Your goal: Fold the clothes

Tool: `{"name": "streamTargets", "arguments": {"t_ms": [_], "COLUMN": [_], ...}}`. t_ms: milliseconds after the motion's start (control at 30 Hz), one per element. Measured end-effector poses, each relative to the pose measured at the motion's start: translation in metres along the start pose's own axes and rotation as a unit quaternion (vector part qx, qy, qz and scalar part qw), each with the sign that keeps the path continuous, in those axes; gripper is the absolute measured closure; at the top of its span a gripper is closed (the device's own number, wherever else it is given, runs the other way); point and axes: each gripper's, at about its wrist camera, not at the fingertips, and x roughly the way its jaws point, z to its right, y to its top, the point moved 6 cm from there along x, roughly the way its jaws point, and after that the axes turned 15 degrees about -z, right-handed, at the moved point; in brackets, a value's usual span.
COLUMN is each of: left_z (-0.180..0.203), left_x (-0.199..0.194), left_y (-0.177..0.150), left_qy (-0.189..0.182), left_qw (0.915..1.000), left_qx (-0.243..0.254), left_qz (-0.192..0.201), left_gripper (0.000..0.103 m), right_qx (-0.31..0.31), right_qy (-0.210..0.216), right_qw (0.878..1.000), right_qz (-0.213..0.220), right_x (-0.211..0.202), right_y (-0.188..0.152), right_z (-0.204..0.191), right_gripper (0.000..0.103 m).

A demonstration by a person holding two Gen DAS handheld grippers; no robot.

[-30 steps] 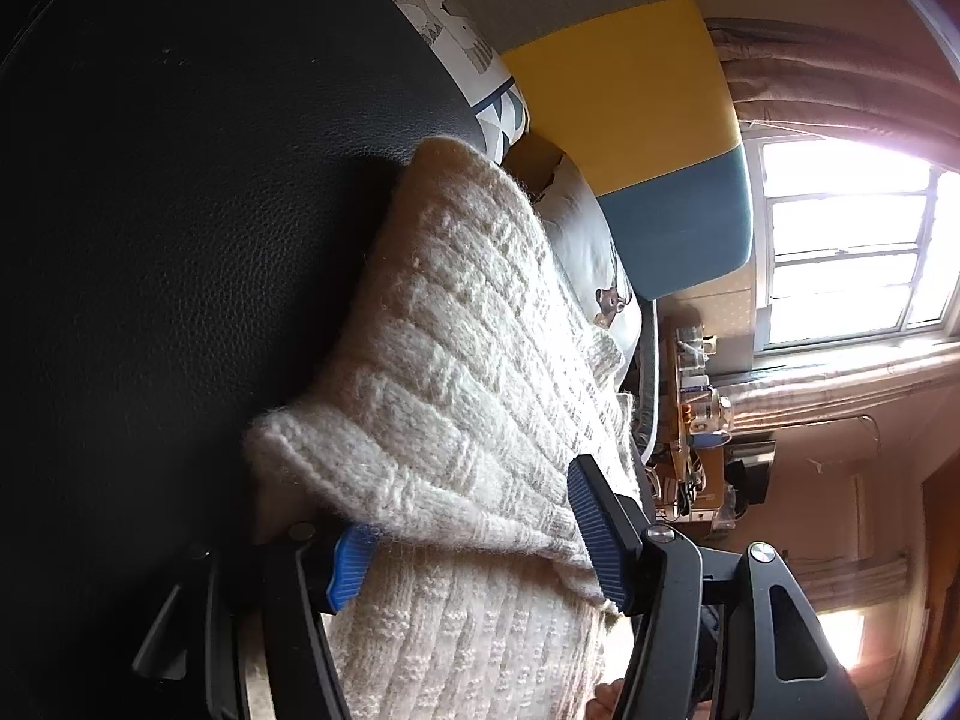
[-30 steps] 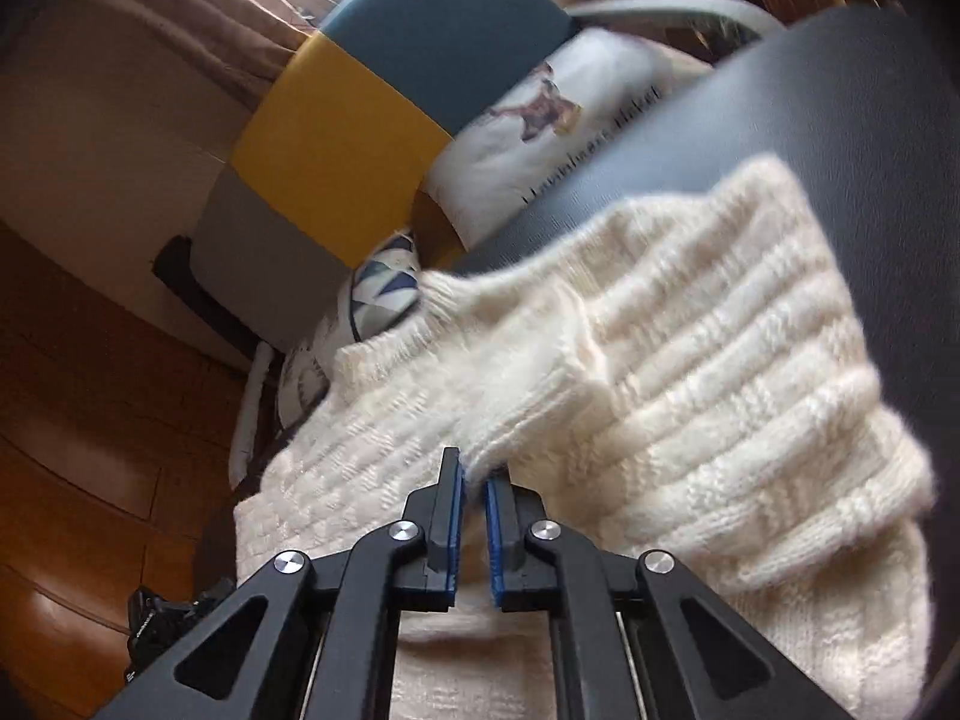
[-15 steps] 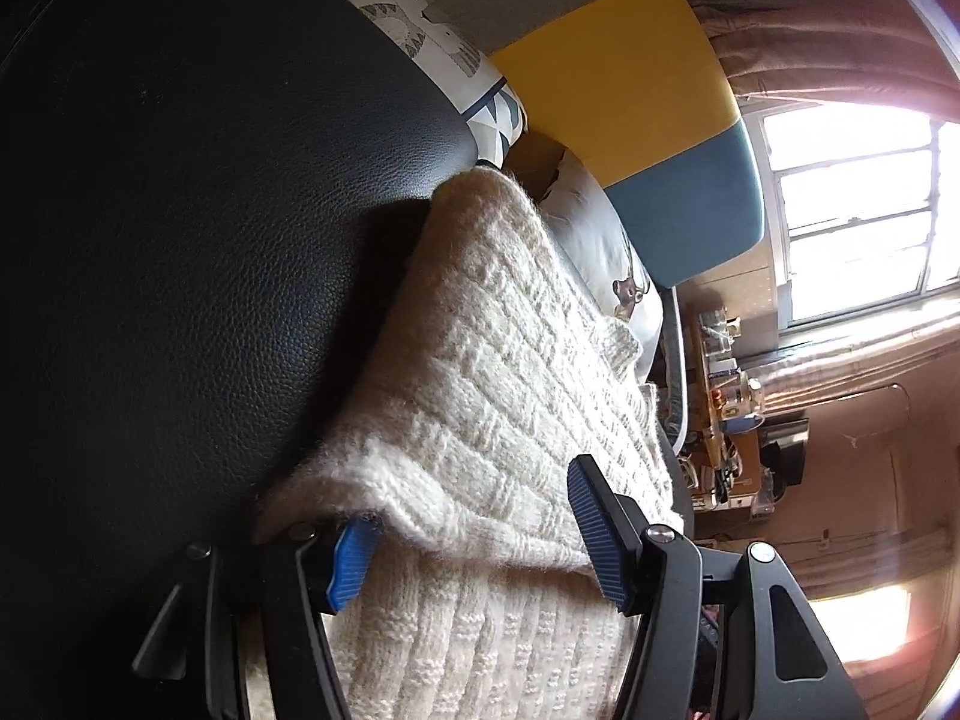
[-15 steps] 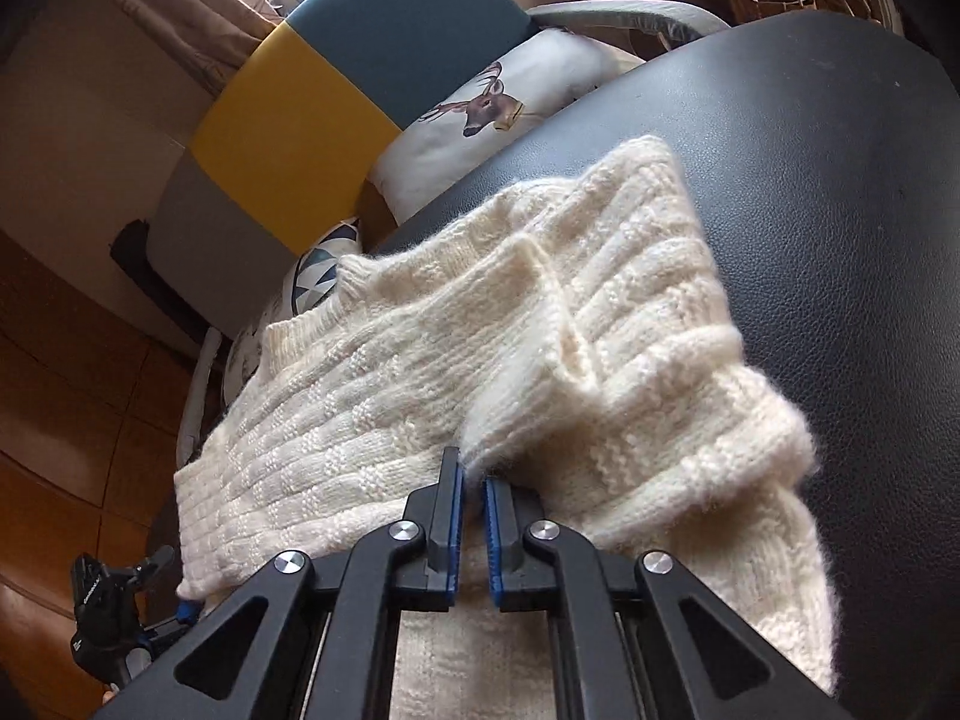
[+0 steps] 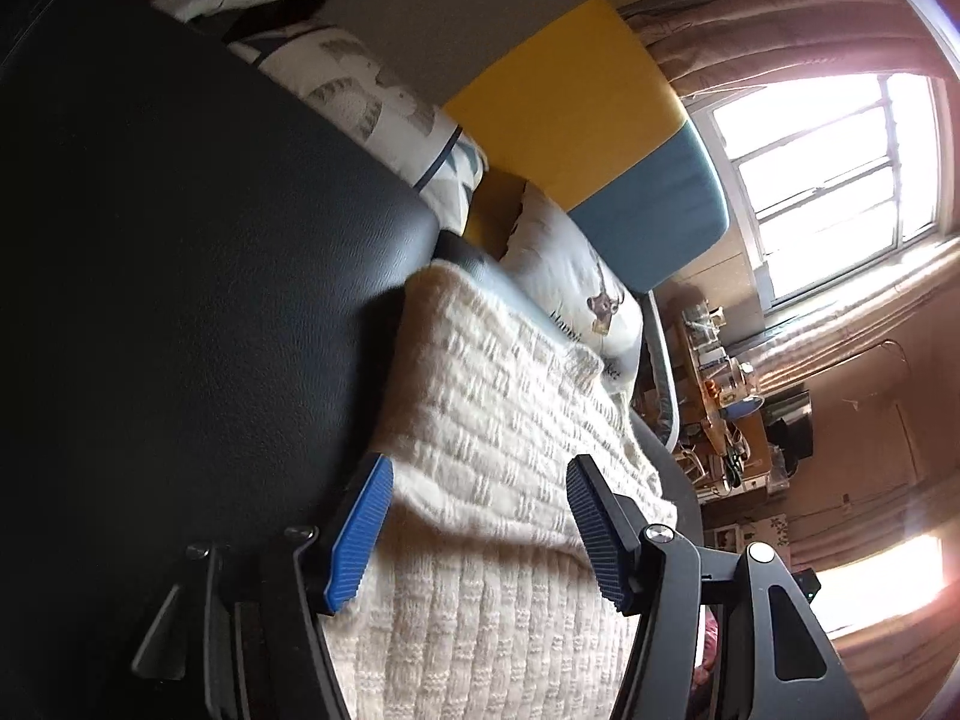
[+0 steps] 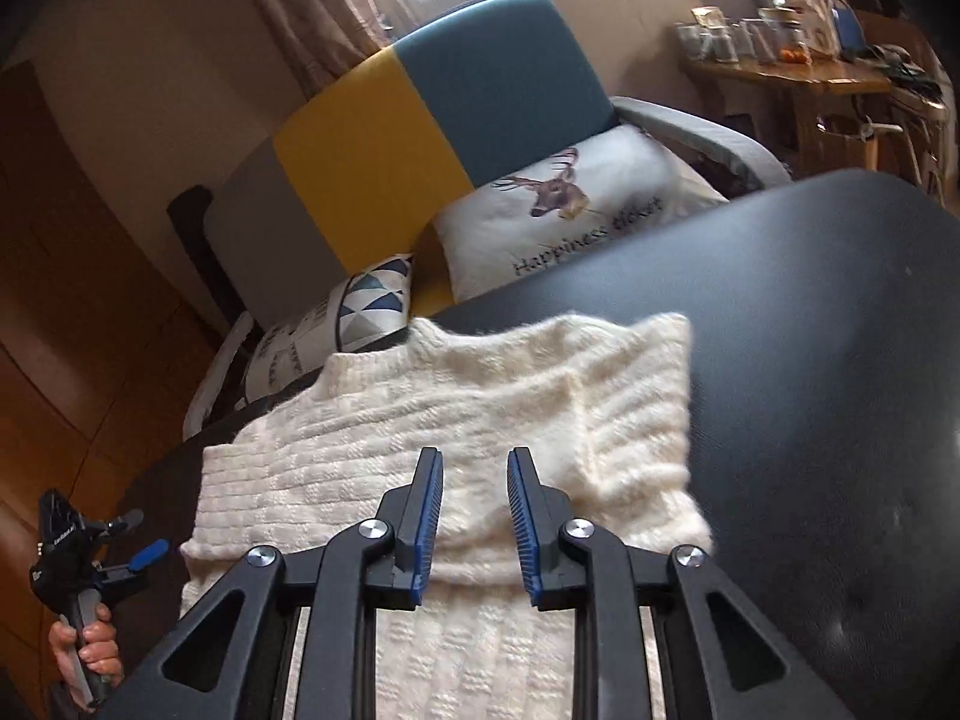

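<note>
A cream knitted sweater lies folded over on a black leather surface. Its top layer ends in a fold edge just past my fingertips. My right gripper stands open over that edge, nothing between its blue pads. In the left wrist view the same sweater stretches away from me, and my left gripper is open wide above its folded edge, holding nothing. The left gripper also shows at the lower left of the right wrist view, held by a hand.
Behind the black surface stands a sofa with a grey, yellow and teal back. A deer-print cushion and a triangle-patterned cushion lean on it. A wooden table with jars is at the far right, below a bright window.
My right gripper let go of the sweater fold it was pinching and opened. The fold now lies flat. Both grippers have drawn back from the sweater a little.
</note>
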Motion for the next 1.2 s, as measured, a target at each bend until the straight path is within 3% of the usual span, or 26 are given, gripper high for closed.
{"name": "streamTargets", "arguments": {"t_ms": [133, 233, 333, 400, 467, 600, 767, 833, 900, 1000, 1200], "left_z": [0.027, 0.044, 0.018, -0.001, 0.001, 0.002, 0.016, 0.023, 0.021, 0.0, -0.005], "left_x": [0.013, 0.047, 0.095, 0.109, 0.103, 0.071, 0.041, 0.046, 0.058, 0.067, 0.07], "left_y": [0.03, 0.047, 0.054, 0.052, 0.049, 0.036, 0.003, -0.013, -0.027, -0.034, -0.042], "left_qy": [-0.015, 0.017, 0.095, 0.111, 0.115, 0.08, 0.064, 0.076, 0.119, 0.135, 0.159], "left_qw": [0.9996, 0.9988, 0.9937, 0.9924, 0.9919, 0.9964, 0.9952, 0.9916, 0.9846, 0.9849, 0.9821], "left_qx": [0.022, 0.047, 0.028, 0.023, 0.043, 0.028, 0.074, 0.103, 0.124, 0.106, 0.099], "left_qz": [0.01, -0.005, -0.054, -0.048, -0.032, -0.01, -0.003, -0.018, -0.029, -0.025, -0.014], "left_gripper": [0.042, 0.041, 0.042, 0.052, 0.052, 0.051, 0.049, 0.049, 0.049, 0.052, 0.052], "right_qx": [-0.028, 0.001, 0.025, 0.037, 0.035, 0.022, 0.022, 0.013, -0.015, -0.044, -0.002], "right_qy": [-0.033, -0.076, -0.03, 0.0, 0.01, -0.003, -0.015, -0.038, -0.032, -0.057, -0.01], "right_qw": [0.998, 0.993, 0.997, 0.998, 0.998, 0.999, 0.998, 0.998, 0.998, 0.996, 0.999], "right_qz": [-0.055, -0.091, -0.072, -0.056, -0.045, -0.041, -0.051, -0.05, -0.044, -0.061, -0.053], "right_x": [0.043, 0.072, 0.075, 0.072, 0.071, 0.072, 0.067, 0.056, 0.045, 0.046, 0.057], "right_y": [0.023, 0.022, 0.014, 0.009, 0.007, 0.007, 0.012, 0.016, 0.017, 0.006, -0.012], "right_z": [-0.014, 0.017, 0.041, 0.05, 0.053, 0.049, 0.044, 0.033, 0.014, 0.004, 0.041], "right_gripper": [0.08, 0.083, 0.09, 0.094, 0.095, 0.095, 0.095, 0.089, 0.084, 0.082, 0.085]}}
